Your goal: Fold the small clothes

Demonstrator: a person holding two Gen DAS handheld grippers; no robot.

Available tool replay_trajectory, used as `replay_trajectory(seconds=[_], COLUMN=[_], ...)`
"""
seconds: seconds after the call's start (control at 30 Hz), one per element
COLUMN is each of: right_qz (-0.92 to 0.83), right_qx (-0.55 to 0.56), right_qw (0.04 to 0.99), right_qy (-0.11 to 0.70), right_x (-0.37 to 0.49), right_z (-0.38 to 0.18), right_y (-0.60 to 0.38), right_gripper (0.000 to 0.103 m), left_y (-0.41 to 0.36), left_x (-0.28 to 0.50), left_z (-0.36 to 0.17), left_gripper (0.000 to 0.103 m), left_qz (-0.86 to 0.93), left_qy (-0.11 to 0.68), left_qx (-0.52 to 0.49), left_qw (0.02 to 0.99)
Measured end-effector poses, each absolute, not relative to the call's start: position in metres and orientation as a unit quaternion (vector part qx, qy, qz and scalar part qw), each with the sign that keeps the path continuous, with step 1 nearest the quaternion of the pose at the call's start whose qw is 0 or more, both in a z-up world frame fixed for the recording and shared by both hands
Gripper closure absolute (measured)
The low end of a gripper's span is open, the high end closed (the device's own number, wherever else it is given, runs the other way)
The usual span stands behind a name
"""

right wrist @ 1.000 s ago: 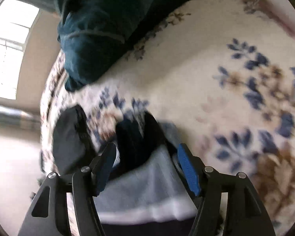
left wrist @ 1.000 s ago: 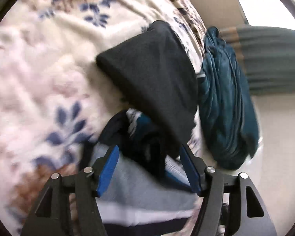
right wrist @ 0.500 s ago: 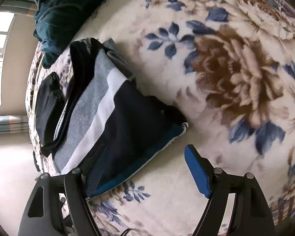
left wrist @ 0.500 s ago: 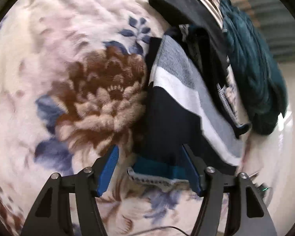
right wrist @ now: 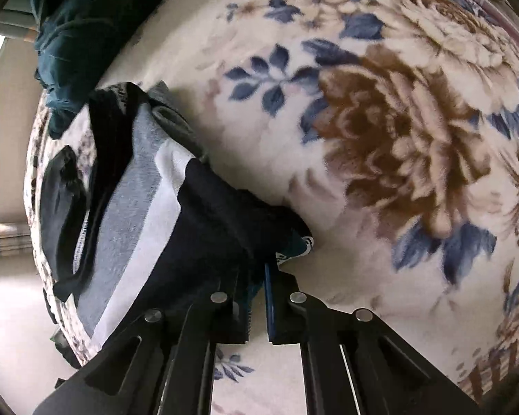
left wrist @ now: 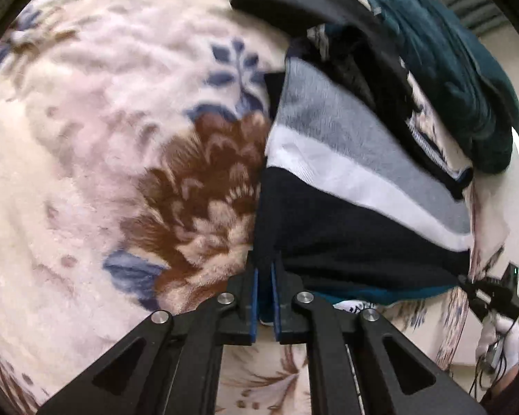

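A small striped garment [left wrist: 346,186], navy, white and grey with a teal hem, lies on a floral blanket [left wrist: 121,173]. My left gripper [left wrist: 263,269] is shut on its near left corner. In the right wrist view the same garment [right wrist: 162,214] lies at the left, and my right gripper [right wrist: 257,269] is shut on its near right corner at the hem. The garment's far end is bunched and dark.
A black folded cloth [left wrist: 301,3] lies beyond the garment and also shows in the right wrist view [right wrist: 60,200]. A dark teal velvet garment [left wrist: 449,69] lies at the blanket's edge. The blanket [right wrist: 380,138] stretches wide beside the garment. Pale floor lies past the edge.
Both grippers drew back from the garment's far end to its near hem. Both went from open to shut on the hem corners.
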State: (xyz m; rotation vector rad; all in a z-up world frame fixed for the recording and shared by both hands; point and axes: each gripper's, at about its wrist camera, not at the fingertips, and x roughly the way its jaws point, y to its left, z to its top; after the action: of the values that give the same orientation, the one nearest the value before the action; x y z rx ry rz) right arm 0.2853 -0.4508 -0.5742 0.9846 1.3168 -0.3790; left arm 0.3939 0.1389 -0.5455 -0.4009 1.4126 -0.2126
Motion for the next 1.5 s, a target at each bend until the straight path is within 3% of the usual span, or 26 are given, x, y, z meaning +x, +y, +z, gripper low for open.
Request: replay_trajectory(seconds=[0.13,0.23,0.27,0.3,0.43,0.5,0.57,0.87,0.93,0.97,1.03,1.07,1.3,1.5], right_qz=[-0.155,-0.163,-0.159,-0.156,-0.137,-0.146,-0.161,-0.189,-0.205,-0.214,-0.227,-0.228,-0.206,-0.173], right_qx=[0.457,0.425,0.418,0.411,0.426,0.437,0.437,0.399,0.39,0.388,0.389,0.388,0.418,0.454], right_qw=[0.632,0.652,0.665,0.676,0.692,0.694,0.694,0.68,0.673,0.668,0.667,0.67,0.701,0.72], right_qy=[0.607,0.606,0.598,0.592,0.567,0.554,0.549,0.585,0.593,0.598,0.593,0.59,0.54,0.496], right_x=[0.291,0.301,0.304,0.311,0.362,0.389,0.418,0.516,0.522,0.525,0.525,0.523,0.483,0.404], right_z=[-0.583,-0.543,-0.53,-0.518,-0.495,-0.499,-0.506,-0.541,-0.551,-0.557,-0.563,-0.565,-0.533,-0.473], right_y=[-0.451,-0.453,-0.455,-0.454,-0.453,-0.454,-0.451,-0.435,-0.436,-0.436,-0.439,-0.44,-0.443,-0.438], right_gripper=[0.09,0.062,0.046,0.037,0.033,0.024,0.021,0.021,0.021,0.023,0.056,0.095,0.096,0.096], left_y=[0.142,0.157,0.16,0.162,0.157,0.158,0.148,0.093,0.085,0.082,0.078,0.077,0.092,0.112], left_x=[0.399,0.411,0.416,0.426,0.485,0.512,0.543,0.607,0.61,0.61,0.609,0.606,0.56,0.47], left_z=[-0.529,-0.498,-0.491,-0.482,-0.478,-0.489,-0.498,-0.546,-0.549,-0.548,-0.542,-0.536,-0.495,-0.435], left_gripper=[0.092,0.061,0.047,0.038,0.033,0.033,0.033,0.036,0.06,0.084,0.092,0.094,0.095,0.095], left_qz=[-0.09,-0.066,-0.063,-0.06,-0.051,-0.042,-0.031,0.009,0.018,0.02,0.014,0.01,-0.018,-0.054], left_qy=[0.654,0.629,0.618,0.603,0.577,0.582,0.589,0.657,0.656,0.655,0.643,0.633,0.589,0.555], left_qx=[-0.219,-0.293,-0.312,-0.331,-0.398,-0.429,-0.442,-0.38,-0.363,-0.353,-0.347,-0.344,-0.372,-0.392], left_qw=[0.718,0.717,0.719,0.723,0.711,0.69,0.676,0.651,0.661,0.667,0.683,0.693,0.717,0.732])
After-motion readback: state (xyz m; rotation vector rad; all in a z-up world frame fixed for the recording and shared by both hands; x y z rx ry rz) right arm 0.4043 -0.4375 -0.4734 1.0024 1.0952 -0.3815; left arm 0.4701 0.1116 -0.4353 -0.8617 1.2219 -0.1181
